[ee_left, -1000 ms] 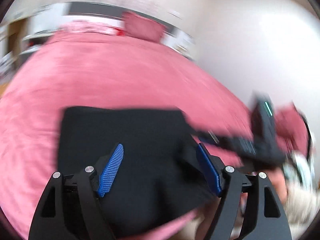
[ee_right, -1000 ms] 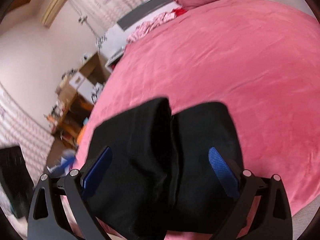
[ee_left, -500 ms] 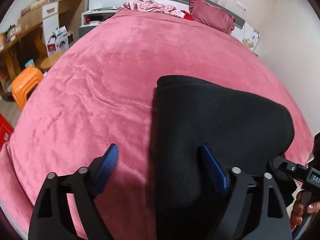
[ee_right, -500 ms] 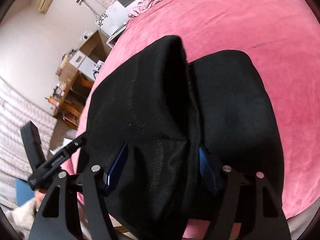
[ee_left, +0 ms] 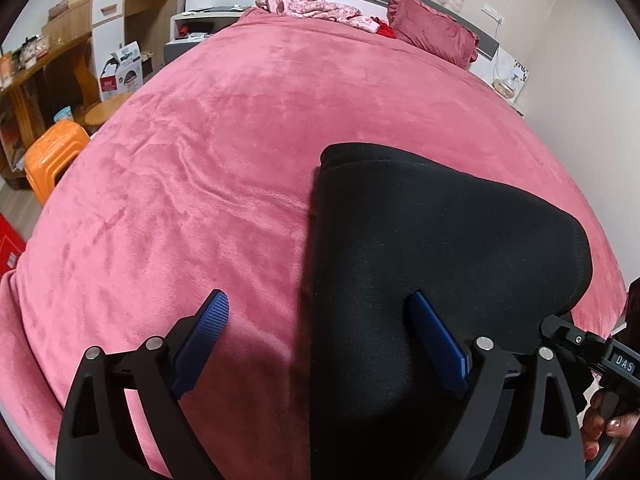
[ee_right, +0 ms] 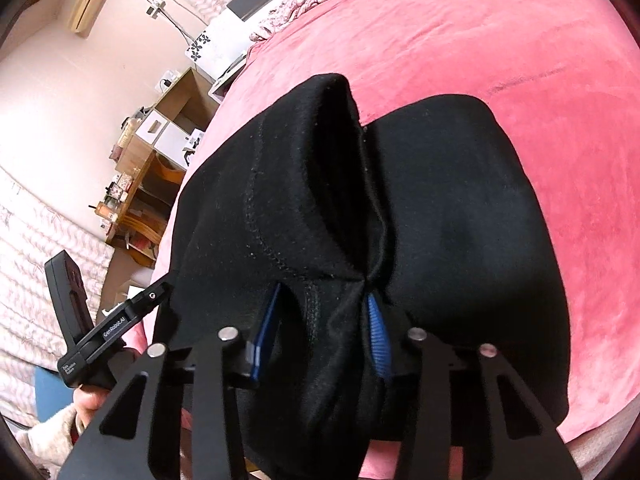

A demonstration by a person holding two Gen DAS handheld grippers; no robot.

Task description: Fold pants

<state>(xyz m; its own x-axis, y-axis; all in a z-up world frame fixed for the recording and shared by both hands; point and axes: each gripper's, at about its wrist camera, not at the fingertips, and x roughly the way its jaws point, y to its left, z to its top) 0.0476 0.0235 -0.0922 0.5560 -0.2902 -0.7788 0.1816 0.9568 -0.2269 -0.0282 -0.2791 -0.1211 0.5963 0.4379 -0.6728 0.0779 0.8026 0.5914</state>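
Note:
The black pants lie folded in a thick stack on the pink bed, near its front edge. My left gripper is open; its left pad is over bare blanket and its right pad is over the stack's left part. In the right wrist view the pants fill the middle. My right gripper is shut on a bunched fold of the pants at the near edge, blue pads pressed on either side. The left gripper's body shows at the left of that view.
A red pillow and pink clothes lie at the bed's head. An orange stool, a wooden desk and boxes stand left of the bed. A white wall is on the right.
My right gripper has closed onto a fold of the pants, which it only straddled before. My left gripper swung left from over the pants to their left edge and stayed open.

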